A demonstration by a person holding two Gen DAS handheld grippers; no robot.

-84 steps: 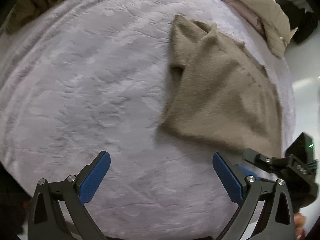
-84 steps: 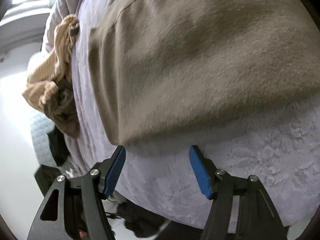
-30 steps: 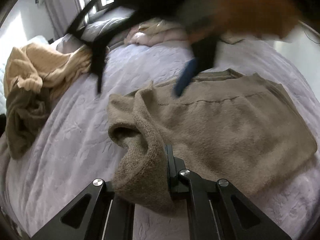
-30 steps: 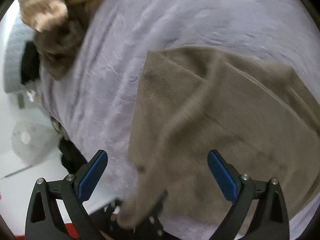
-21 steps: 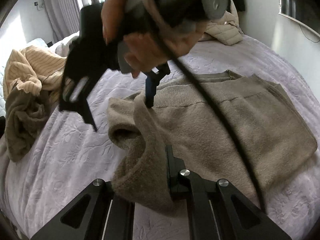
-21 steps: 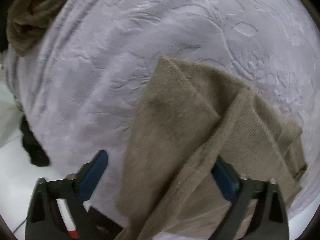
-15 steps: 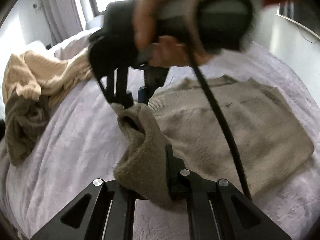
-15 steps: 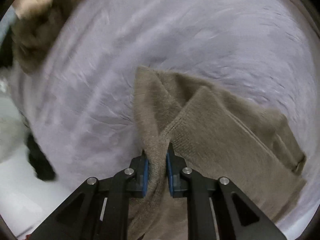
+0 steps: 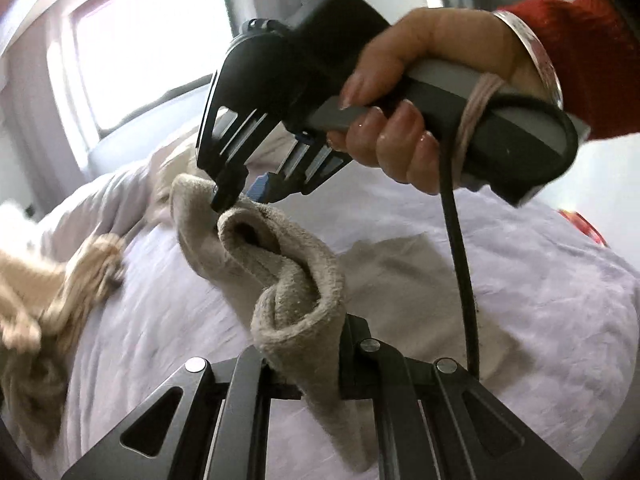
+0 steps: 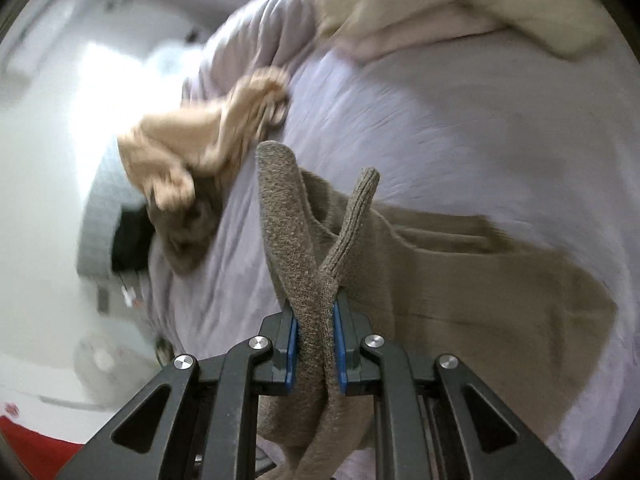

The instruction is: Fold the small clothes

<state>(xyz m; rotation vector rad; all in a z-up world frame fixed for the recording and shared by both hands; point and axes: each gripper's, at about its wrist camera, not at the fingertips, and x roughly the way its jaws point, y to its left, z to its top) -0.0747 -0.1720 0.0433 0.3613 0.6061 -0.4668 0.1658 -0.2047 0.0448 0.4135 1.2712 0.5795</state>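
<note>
lifted off the lilac embossed bedspread (image 9: 520, 264) since 0.5 s ago: one edge of the taupe fuzzy knit sweater (image 10: 460, 272). left gripper (image 9: 304, 376) and right gripper (image 10: 314, 350) both clamped on that edge, remainder on bed. fold step underway; next: carry edge across evenly.

Two grippers are seen, the left gripper (image 9: 304, 376) and the right gripper (image 10: 314, 356). One brown sweater (image 10: 460, 280) is gripped. One heap of tan clothes (image 10: 200, 148) is seen far left on one lilac bed (image 10: 460, 120).
</note>
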